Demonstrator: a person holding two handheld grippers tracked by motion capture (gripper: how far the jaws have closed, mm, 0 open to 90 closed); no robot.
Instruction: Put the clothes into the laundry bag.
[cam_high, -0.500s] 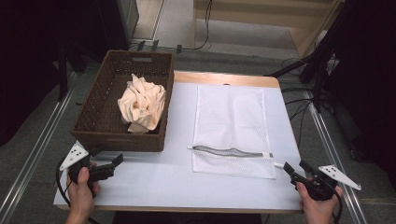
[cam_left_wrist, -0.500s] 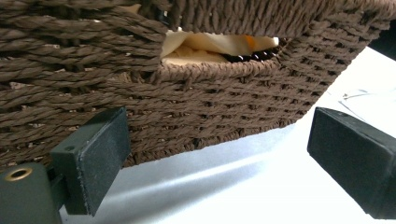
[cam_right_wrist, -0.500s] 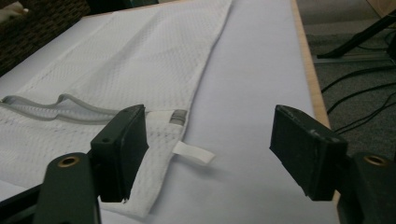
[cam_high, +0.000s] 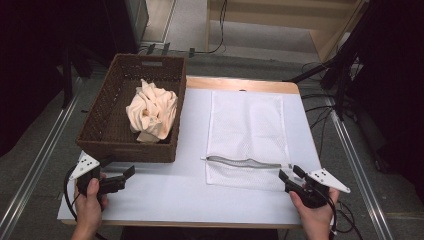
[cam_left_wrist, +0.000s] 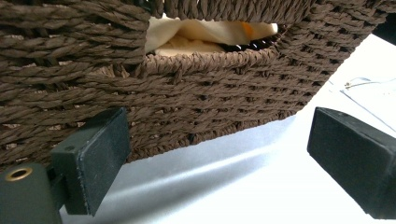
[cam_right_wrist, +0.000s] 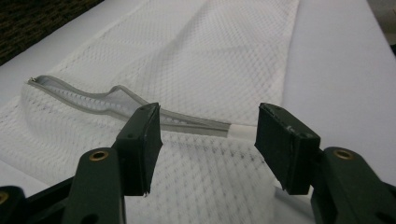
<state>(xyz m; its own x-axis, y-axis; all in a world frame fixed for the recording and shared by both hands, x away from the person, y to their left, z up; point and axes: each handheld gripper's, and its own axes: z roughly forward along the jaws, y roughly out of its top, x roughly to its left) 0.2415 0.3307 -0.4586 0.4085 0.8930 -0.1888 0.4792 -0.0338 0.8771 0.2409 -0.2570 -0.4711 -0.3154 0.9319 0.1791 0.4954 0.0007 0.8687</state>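
Lying flat on the white counter, a white mesh bag stretches away from the person, with its grey zipper running across near the close end. The zipper looks partly undone, its edge curling up in the right gripper view. To the left of the bag stands a brown woven basket, and a crumpled cream cloth sits inside it toward the near side.

The left hand-held gripper rests low over the counter, just in front of the basket's near wall. Its jaws are spread wide and hold nothing. In the left gripper view the basket wall rises right ahead of the jaws, and a bit of the cloth shows through the handle opening.

The right hand-held gripper sits at the near right corner of the bag, close to the zipper's right end. Its jaws are also spread apart, with nothing between them but open air above the mesh. In the right gripper view the zipper crosses just beyond the jaw tips, and its white end tab lies between them.
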